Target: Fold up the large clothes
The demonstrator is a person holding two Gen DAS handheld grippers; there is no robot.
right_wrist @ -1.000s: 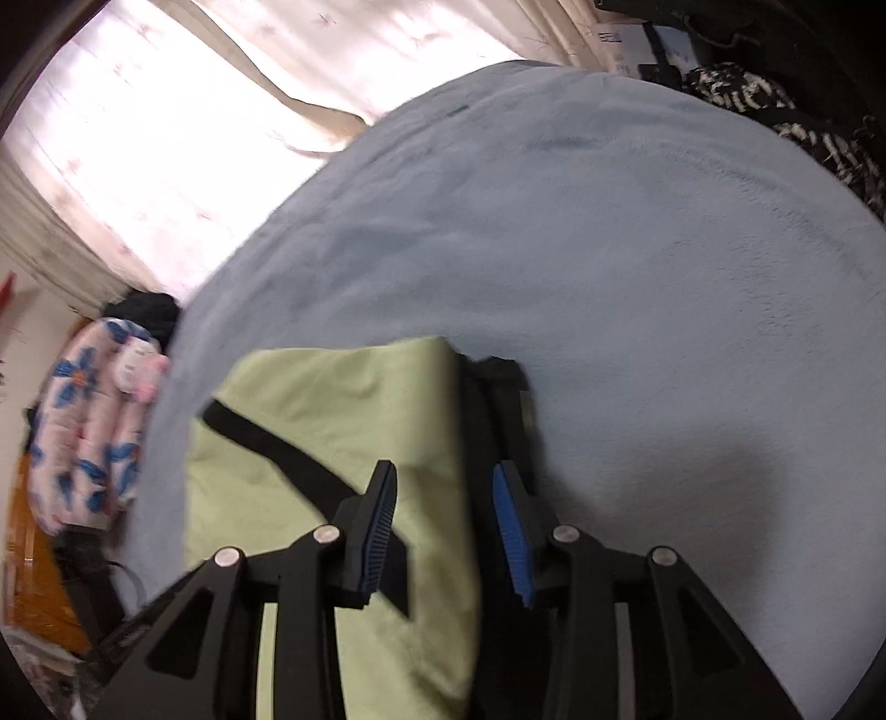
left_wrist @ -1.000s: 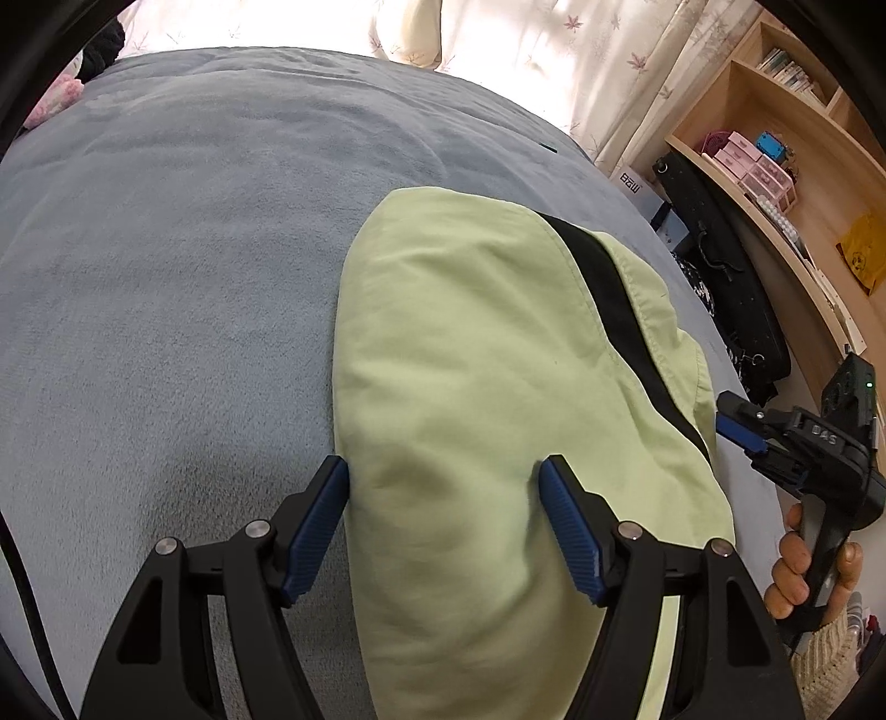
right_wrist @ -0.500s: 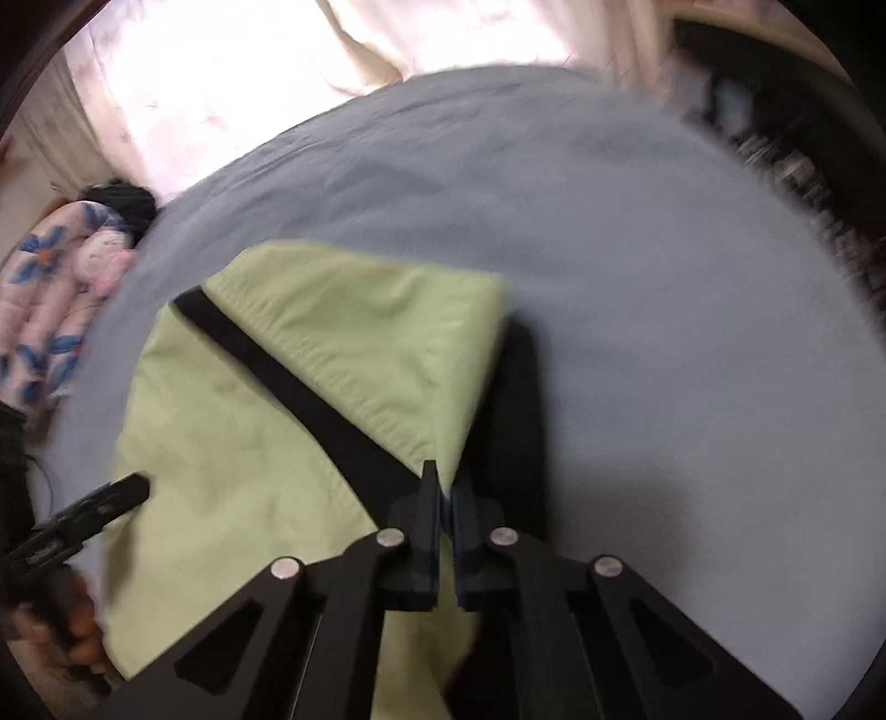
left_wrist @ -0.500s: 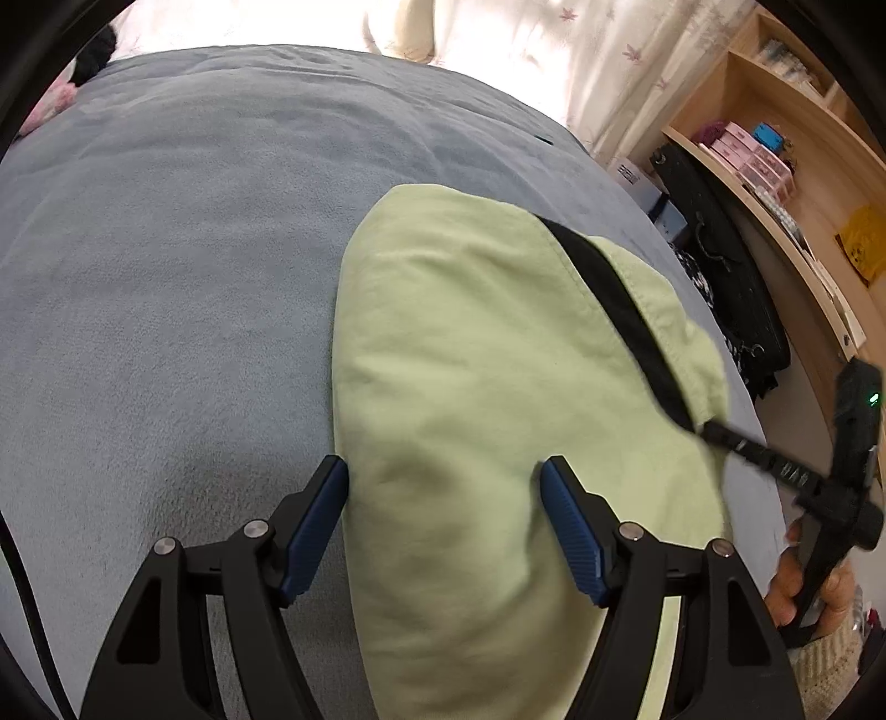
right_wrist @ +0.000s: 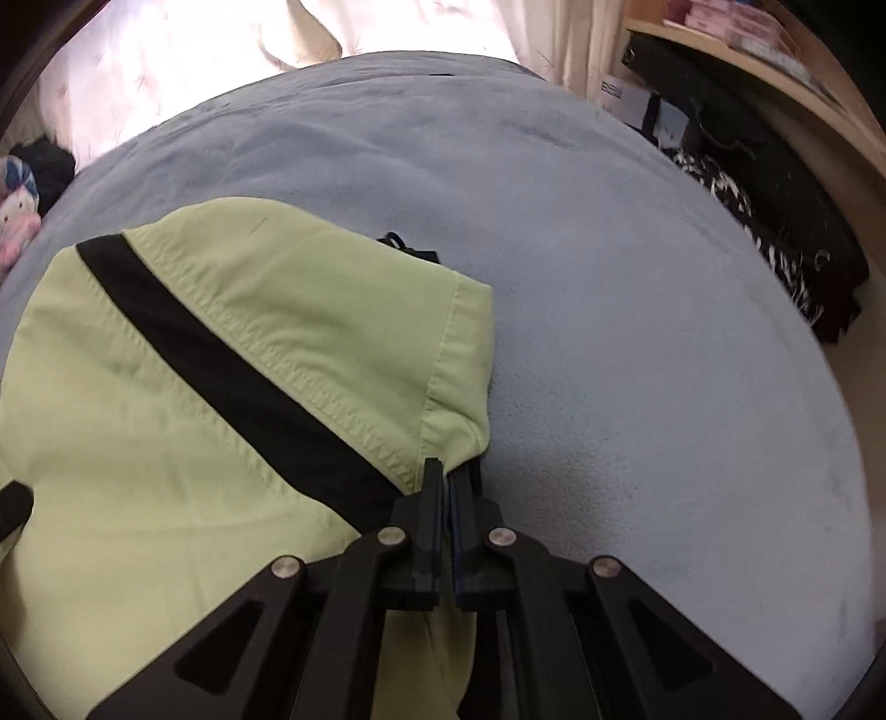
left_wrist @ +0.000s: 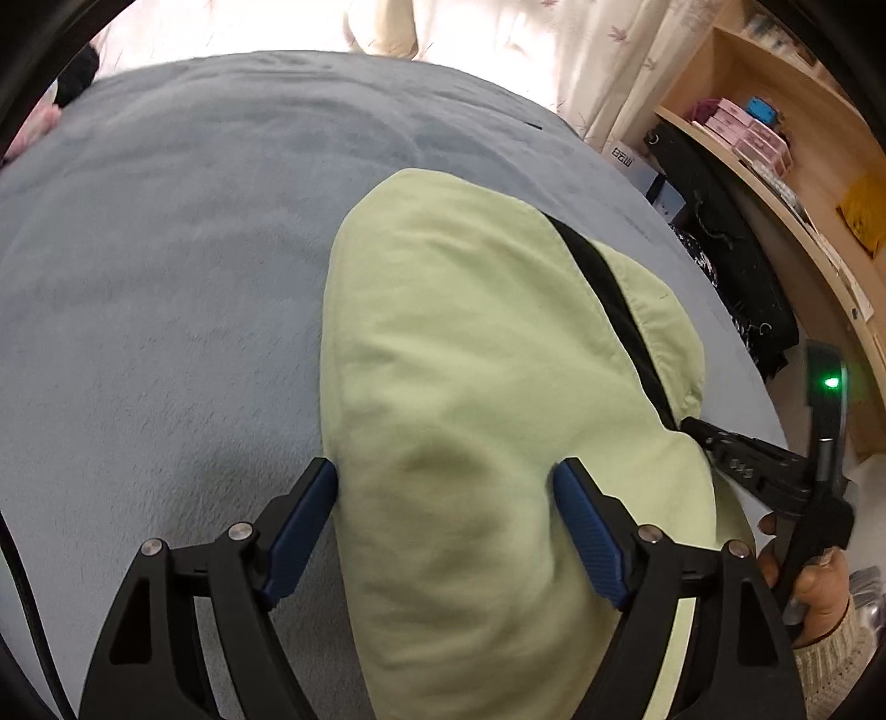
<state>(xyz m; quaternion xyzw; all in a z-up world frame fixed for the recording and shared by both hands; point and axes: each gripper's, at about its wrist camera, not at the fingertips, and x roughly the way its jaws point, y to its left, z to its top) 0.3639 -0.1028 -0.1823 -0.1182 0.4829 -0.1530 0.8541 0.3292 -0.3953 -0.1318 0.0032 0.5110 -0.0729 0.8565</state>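
A light green garment [left_wrist: 470,360] with a black stripe [left_wrist: 609,299] lies folded on the blue-grey bed cover [left_wrist: 166,277]. My left gripper [left_wrist: 443,482] straddles its near end. Its jaws are opening, with the bunched cloth between the blue pads [left_wrist: 307,509]. My right gripper [right_wrist: 446,476] is shut on the hem at the garment's [right_wrist: 194,415] right corner, close to the stripe [right_wrist: 221,365]. In the left wrist view the right gripper [left_wrist: 692,425] pinches that same edge, held by a hand [left_wrist: 819,581] in a knit sleeve.
The bed cover [right_wrist: 637,332] stretches away beyond and to the right of the garment. A wooden shelf [left_wrist: 775,138] with boxes and a black bag [left_wrist: 731,260] stand off the bed's right side. Pale curtains [left_wrist: 498,33] hang at the far end.
The right gripper swung in over the garment's right edge and closed on its hem by the black stripe. The left jaws have widened slightly around the cloth; the left hand stayed put.
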